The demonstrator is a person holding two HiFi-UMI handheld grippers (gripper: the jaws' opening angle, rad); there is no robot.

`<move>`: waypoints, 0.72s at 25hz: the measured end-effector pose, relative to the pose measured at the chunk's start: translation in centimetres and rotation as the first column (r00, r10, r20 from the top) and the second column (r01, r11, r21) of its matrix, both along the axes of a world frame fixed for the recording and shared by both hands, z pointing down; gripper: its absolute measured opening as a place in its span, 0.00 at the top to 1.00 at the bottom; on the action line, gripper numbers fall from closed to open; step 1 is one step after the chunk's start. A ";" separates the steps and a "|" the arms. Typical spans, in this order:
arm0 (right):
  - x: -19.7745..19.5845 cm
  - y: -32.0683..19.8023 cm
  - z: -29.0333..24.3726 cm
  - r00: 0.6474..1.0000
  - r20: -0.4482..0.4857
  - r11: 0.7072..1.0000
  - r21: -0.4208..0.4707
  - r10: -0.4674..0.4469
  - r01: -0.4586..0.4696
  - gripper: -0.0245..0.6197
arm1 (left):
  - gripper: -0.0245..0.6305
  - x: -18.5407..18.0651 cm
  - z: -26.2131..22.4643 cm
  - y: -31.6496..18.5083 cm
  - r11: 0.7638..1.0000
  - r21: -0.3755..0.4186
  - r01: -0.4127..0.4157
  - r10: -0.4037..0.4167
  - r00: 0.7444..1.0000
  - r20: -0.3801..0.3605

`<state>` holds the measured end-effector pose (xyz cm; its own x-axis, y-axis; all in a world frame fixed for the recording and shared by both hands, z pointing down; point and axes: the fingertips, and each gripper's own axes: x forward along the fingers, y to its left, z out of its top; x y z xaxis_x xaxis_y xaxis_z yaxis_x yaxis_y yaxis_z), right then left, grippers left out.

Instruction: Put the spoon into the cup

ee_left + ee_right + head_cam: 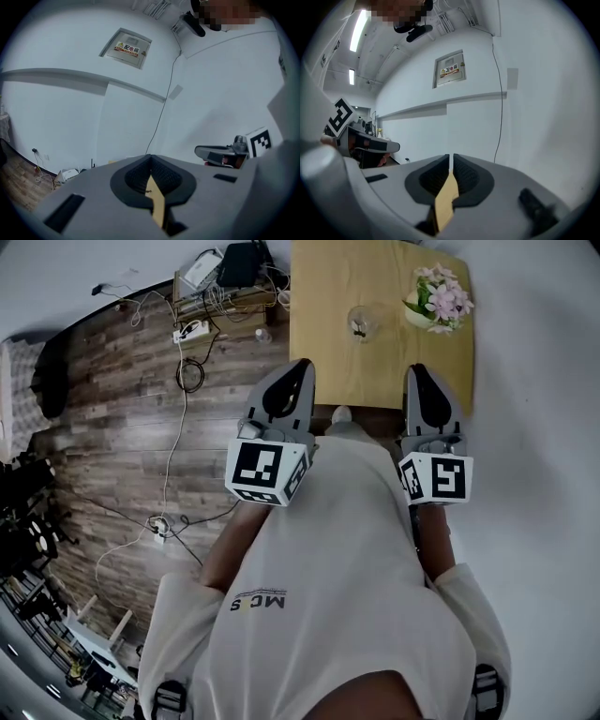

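- We stand on a wooden floor (122, 427) facing a pale wood table (375, 381).
- Our left gripper (300, 367) is held near the table's near edge; its fingers (136, 176) are pressed together at the tips, holding nothing.
- Our right gripper (419, 371) is level with it; its fingers (466, 176) are all but touching, with only a thin slit between them, also empty.
- Pink flowers (441, 294) sit at the table's far right.
- The glass cup (362, 324) stands left of the flowers, well apart from both grippers.
- A small dark thing shows in the cup; we cannot tell if it is the spoon.

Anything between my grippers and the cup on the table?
Nothing visible. The table is bare between the left gripper, the right gripper and the cup; the flowers stand off to its right.
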<state>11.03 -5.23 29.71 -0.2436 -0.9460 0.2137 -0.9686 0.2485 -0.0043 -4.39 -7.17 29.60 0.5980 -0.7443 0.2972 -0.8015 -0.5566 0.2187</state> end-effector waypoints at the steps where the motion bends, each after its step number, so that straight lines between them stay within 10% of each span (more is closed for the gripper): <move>1: -0.1 0.1 0.1 1.000 0.001 1.000 -0.001 -0.005 0.005 0.89 | 0.95 0.0 0.1 0.1 1.000 -0.001 0.002 -0.002 1.000 0.001; 18: -1.2 -0.3 0.1 0.997 0.071 0.999 -0.005 -0.036 0.036 0.91 | 0.94 0.2 0.1 0.0 1.000 0.014 -0.003 0.003 1.000 0.023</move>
